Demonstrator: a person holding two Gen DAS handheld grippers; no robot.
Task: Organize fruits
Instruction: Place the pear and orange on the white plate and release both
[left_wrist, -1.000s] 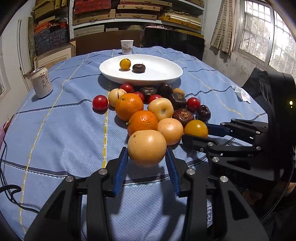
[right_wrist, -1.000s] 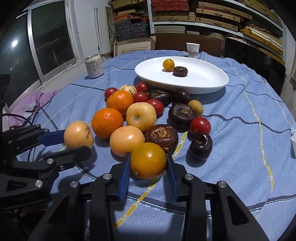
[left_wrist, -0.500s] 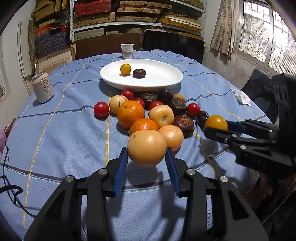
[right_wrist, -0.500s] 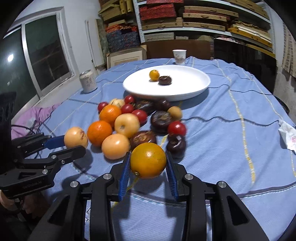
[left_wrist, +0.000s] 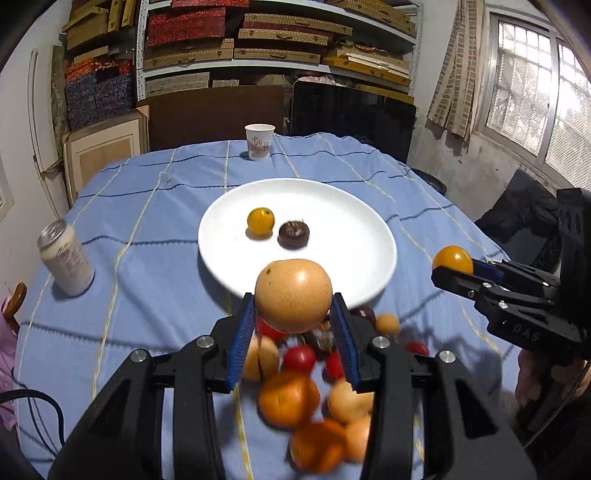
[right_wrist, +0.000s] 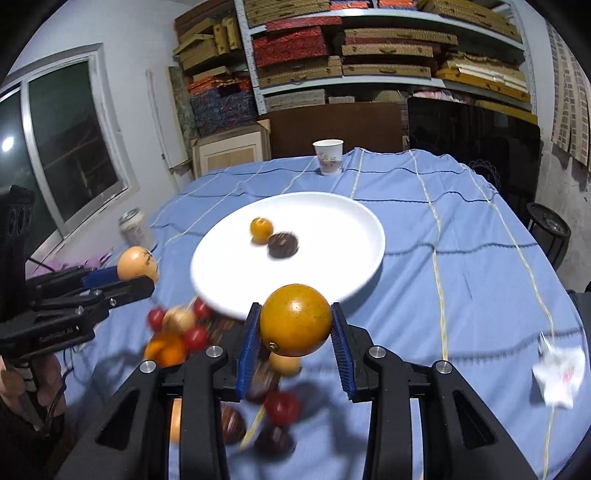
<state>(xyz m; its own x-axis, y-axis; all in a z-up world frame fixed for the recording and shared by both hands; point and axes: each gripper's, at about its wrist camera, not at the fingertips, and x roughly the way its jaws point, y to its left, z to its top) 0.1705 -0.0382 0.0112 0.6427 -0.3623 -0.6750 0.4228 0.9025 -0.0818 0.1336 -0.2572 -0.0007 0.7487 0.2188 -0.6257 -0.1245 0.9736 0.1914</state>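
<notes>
My left gripper (left_wrist: 293, 321) is shut on a large tan round fruit (left_wrist: 293, 295), held in the air just before the near rim of the white plate (left_wrist: 351, 229). My right gripper (right_wrist: 295, 328) is shut on a yellow-orange fruit (right_wrist: 295, 319), also raised near the plate (right_wrist: 332, 221). On the plate lie a small yellow fruit (left_wrist: 260, 220) and a dark brown fruit (left_wrist: 293, 234). The pile of loose fruits (left_wrist: 295, 398) lies blurred on the cloth below both grippers. Each gripper shows in the other's view: the right gripper (left_wrist: 452, 267) at right, the left gripper (right_wrist: 135, 273) at left.
A drink can (left_wrist: 66, 258) stands at the left of the blue tablecloth (left_wrist: 147, 221). A paper cup (left_wrist: 259, 141) stands at the far edge. Crumpled paper (right_wrist: 557, 373) lies at the right. Shelves with boxes fill the wall behind.
Both grippers rose off the cloth with their fruits and moved forward over the pile to the plate's near rim. The pile now lies beneath them.
</notes>
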